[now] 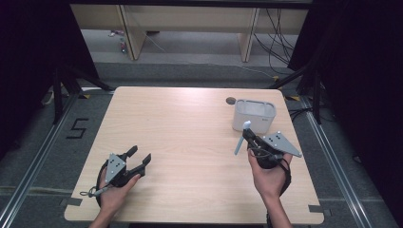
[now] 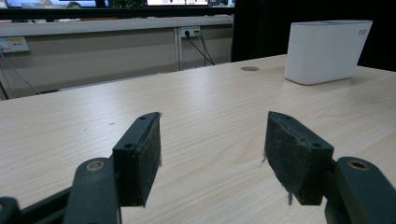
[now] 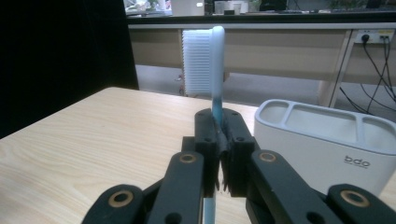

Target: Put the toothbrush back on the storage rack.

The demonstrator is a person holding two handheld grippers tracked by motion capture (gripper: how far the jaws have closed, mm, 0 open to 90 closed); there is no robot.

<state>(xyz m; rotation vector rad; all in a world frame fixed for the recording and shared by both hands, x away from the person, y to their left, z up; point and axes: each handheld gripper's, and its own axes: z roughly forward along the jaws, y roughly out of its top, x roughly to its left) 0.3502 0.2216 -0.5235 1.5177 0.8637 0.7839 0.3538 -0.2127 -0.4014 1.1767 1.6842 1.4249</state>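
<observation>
Toothbrush (image 3: 212,70) clamped in right tool (image 1: 248,139), head up, long axis near upright, just short of white holder (image 1: 254,115) by worktop's (image 1: 180,142) far right corner. Left tool (image 1: 139,159) released, empty, near left front edge, well apart.

Bare tabletop (image 1: 190,137) across the whole left and centre: free passage between the two hands. Only standing obstacle: white holder (image 1: 254,115) near the far right edge, just beyond the right gripper (image 1: 248,135) and its clamped toothbrush (image 1: 241,137). Small dark disc (image 1: 231,100) flush beside the holder, no hindrance. Nothing between the parted jaws of the left gripper (image 1: 140,156).
</observation>
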